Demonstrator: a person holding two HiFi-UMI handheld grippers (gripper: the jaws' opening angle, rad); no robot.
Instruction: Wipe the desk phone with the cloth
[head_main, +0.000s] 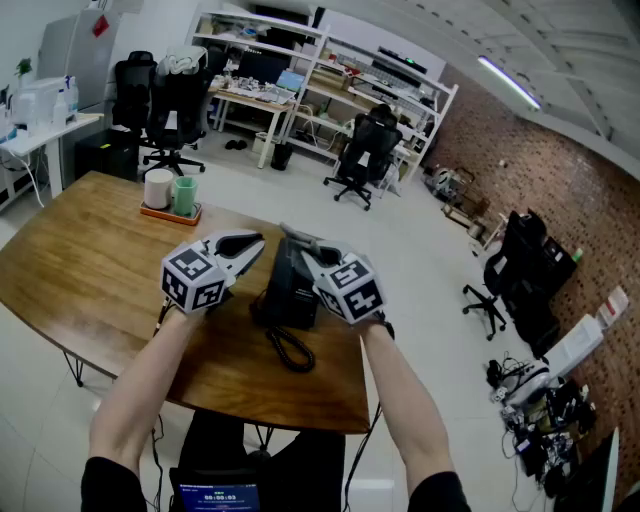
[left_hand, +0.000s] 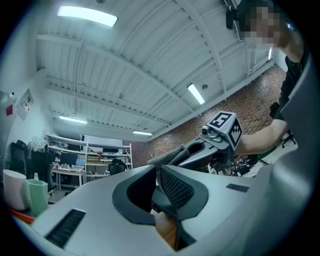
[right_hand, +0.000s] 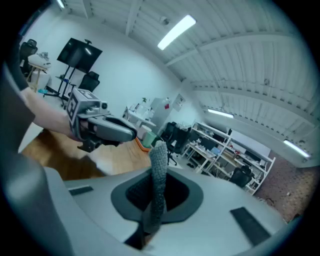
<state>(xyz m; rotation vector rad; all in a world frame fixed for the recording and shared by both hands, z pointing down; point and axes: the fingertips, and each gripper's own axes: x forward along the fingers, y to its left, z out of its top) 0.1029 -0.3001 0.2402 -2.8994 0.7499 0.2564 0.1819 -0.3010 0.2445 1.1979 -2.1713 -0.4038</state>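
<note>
Only the head view shows the desk phone (head_main: 290, 290): black, on the wooden worktop (head_main: 80, 270), below and between the two sets of jaws, with its coiled cord (head_main: 290, 350) looping back from them toward the person. The right gripper (head_main: 303, 246) hangs over the phone's right side. Its own view makes plain what the head view only hints at — the jaws are clamped on a grey cloth (right_hand: 159, 165), a textured strip standing up from between the pads and past their tips. The left gripper (head_main: 252, 244) is just left of the phone. Its view shows the pads drawn together with nothing held, and a sliver of wood visible beneath them. Ahead and to the right of those jaws, that view also catches the right gripper with the cloth jutting from its tips. Neither gripper view shows the phone clearly. Beyond the left jaws, well apart, a tray (head_main: 170, 214) carries a white cup (head_main: 157, 188) and a green cup (head_main: 185, 195). Left of the left jaws the wood runs broad — right of the right jaws the worktop's edge is near, with floor past it.
</note>
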